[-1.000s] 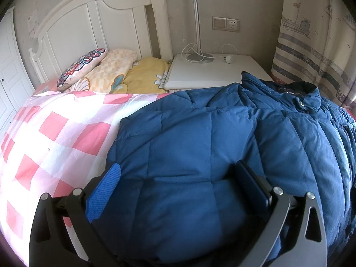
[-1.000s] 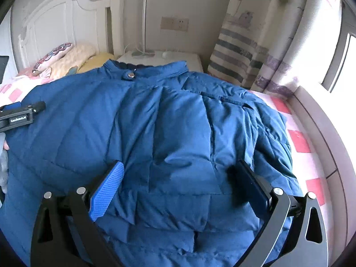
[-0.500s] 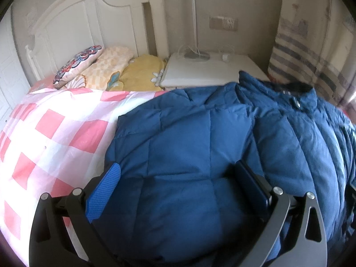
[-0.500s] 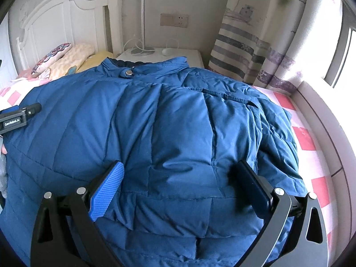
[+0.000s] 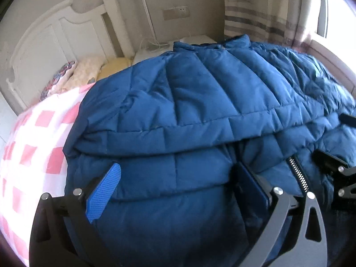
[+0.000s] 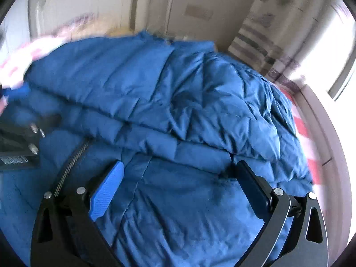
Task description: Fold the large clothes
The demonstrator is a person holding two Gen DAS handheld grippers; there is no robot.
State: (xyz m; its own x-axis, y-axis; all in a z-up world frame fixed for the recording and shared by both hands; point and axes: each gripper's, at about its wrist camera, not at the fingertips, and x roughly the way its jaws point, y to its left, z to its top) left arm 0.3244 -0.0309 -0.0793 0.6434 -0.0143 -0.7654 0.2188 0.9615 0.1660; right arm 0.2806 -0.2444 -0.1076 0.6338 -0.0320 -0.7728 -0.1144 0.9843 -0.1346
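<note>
A large blue puffer jacket point(image 5: 200, 102) lies on the bed, with its upper part folded down over the lower part; the fold edge runs across both views. It also fills the right wrist view point(image 6: 178, 89). My left gripper point(image 5: 178, 187) is open, its wide-apart fingers pressed against the jacket's near part. My right gripper point(image 6: 180, 184) is open too, resting on the jacket the same way. A zipper point(image 5: 298, 173) shows between the two grippers. The right gripper's frame shows at the right edge of the left wrist view point(image 5: 336, 178).
A pink and white checked bedsheet point(image 5: 33, 146) lies to the left. Pillows point(image 5: 89, 71) and a white headboard point(image 5: 55, 44) stand at the back. A white nightstand point(image 5: 195, 39) with a lamp pole, a striped curtain point(image 5: 255, 17) and a window ledge point(image 6: 322, 133) are behind and to the right.
Both grippers have swung and pulled back; the views are tilted and blurred. A folded edge of the jacket now lies across it, and the zipper has come into sight.
</note>
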